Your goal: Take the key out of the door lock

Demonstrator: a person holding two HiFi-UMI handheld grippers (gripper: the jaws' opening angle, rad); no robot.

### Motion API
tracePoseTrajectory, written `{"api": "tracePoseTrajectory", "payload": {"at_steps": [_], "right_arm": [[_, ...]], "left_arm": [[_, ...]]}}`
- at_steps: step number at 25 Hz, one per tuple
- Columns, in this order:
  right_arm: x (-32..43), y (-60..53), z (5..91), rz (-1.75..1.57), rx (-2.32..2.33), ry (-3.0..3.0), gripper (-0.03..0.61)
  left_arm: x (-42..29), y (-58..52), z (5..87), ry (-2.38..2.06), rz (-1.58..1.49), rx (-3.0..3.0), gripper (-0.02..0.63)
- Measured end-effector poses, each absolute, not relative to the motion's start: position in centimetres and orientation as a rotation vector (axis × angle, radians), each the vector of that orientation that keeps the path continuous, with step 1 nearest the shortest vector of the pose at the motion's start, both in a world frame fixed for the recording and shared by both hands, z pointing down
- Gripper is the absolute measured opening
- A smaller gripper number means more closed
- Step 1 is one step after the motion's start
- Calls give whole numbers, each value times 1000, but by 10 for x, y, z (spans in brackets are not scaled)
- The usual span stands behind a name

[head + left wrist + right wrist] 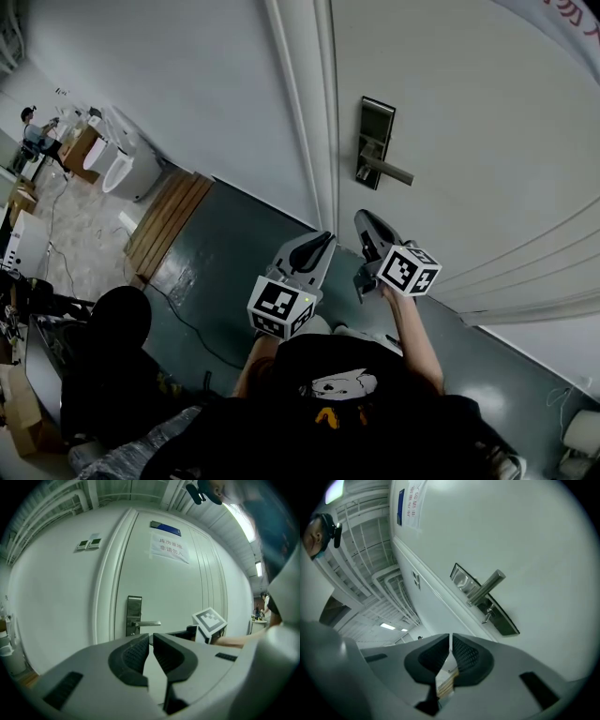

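The steel lock plate [377, 139] with its lever handle [391, 172] is mounted on the white door [469, 112]. In the right gripper view a small key [488, 615] sticks out of the plate [483, 600] just below the handle [486, 588]. My right gripper [450, 637] is shut with nothing between its jaws, and it hangs short of the lock, well apart from the key. My left gripper [151, 638] is also shut and empty, pointing at the door below the plate [134, 616]. Both grippers [328, 236] [362, 217] hang side by side under the handle.
A paper sign [169, 548] is stuck high on the door, and two wall switches [89, 542] sit left of the frame. On the floor to the left lie wooden planks [167, 220], white toilets [119, 161], a cable [187, 323] and boxes. A person [36, 139] stands far off.
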State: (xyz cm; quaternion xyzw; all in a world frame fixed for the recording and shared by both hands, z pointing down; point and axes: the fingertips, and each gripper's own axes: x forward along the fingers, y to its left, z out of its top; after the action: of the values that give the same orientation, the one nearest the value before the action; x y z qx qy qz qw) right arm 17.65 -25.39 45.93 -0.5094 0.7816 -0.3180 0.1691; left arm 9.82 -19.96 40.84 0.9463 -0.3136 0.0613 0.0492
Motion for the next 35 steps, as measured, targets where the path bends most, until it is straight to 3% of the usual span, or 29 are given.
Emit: {"api": "tracePoseTrajectory", "payload": {"at_steps": [8,10,19,35], "right_arm": [[198,-297,483,-977,-1477,2058,13],[204,-307,487,-978,-1494,2034,65],[230,-350,504,-1035,-1541,1847,140],[233,-387,517,-1077,-1488,1724,101]], "left_arm": [[102,-200,415,-947,195,2885,31],[105,-201,413,-941,189,2896,31],[120,-209,408,-900,195,2939,31],[108,-224,414,-970,223,2904,31]]}}
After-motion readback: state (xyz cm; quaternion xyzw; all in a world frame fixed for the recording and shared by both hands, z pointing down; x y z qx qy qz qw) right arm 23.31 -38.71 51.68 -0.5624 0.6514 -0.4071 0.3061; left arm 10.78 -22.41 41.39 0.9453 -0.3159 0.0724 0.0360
